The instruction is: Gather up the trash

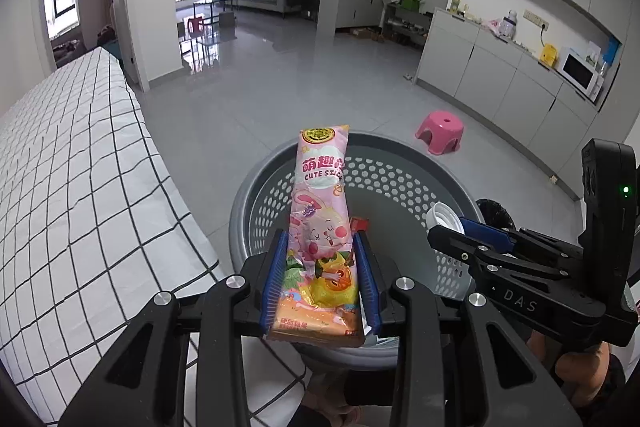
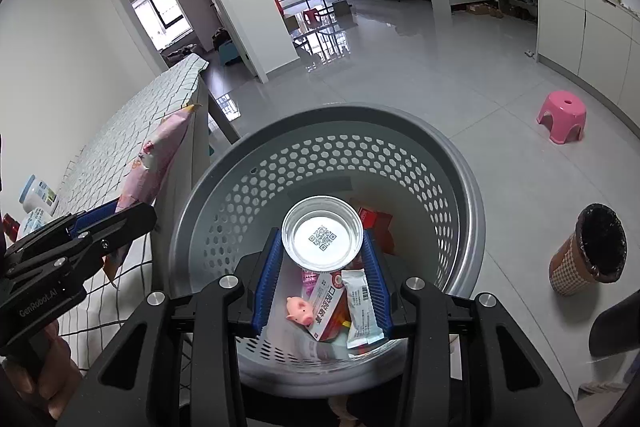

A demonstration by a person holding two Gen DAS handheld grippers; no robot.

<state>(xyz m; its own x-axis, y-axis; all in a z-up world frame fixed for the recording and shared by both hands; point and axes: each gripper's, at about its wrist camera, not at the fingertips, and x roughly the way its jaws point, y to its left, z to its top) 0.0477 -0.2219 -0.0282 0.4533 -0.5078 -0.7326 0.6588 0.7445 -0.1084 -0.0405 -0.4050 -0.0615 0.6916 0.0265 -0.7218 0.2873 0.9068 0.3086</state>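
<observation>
A long pink snack packet (image 1: 320, 195) stands upright between blue pads, with my left gripper (image 1: 320, 239) shut on its lower half, above the near rim of a grey perforated basket (image 1: 400, 179). My right gripper (image 2: 322, 247) is shut on a round white cup (image 2: 320, 223) with a QR code on its base, held over the basket (image 2: 280, 163). In the basket lie a pink pig toy (image 2: 299, 311), a red and white box (image 2: 328, 303) and a white sachet (image 2: 362, 307). The left gripper (image 2: 136, 215) with the packet (image 2: 156, 155) shows at the left of the right wrist view.
A table with a checked cloth (image 1: 72, 187) runs along the left, with bottles (image 2: 36, 195) on it. A pink stool (image 2: 562, 115) and a small brown bin with a black liner (image 2: 592, 251) stand on the tiled floor. Cabinets with a microwave (image 1: 578, 71) line the right wall.
</observation>
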